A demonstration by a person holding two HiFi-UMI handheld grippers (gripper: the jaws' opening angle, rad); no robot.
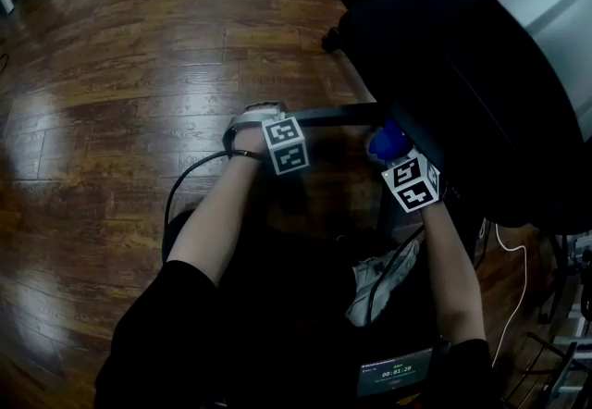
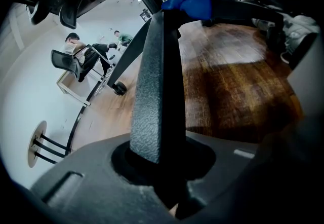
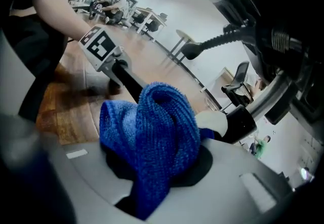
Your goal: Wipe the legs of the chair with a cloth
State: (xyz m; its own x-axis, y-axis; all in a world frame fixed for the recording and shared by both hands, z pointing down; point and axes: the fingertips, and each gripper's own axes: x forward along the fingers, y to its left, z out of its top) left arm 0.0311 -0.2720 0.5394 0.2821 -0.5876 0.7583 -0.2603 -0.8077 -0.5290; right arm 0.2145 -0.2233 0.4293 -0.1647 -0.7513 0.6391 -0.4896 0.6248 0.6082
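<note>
Now the left gripper (image 2: 159, 167) is clamped tight on the chair leg (image 2: 152, 86); the right gripper (image 3: 152, 167) pinches the blue cloth (image 3: 162, 126), bunched between its jaws, against that leg.

Head view steeply downward, both gripper views close along the chair leg (image 2: 154, 81), sharing the cloth (image 3: 152, 137)
</note>
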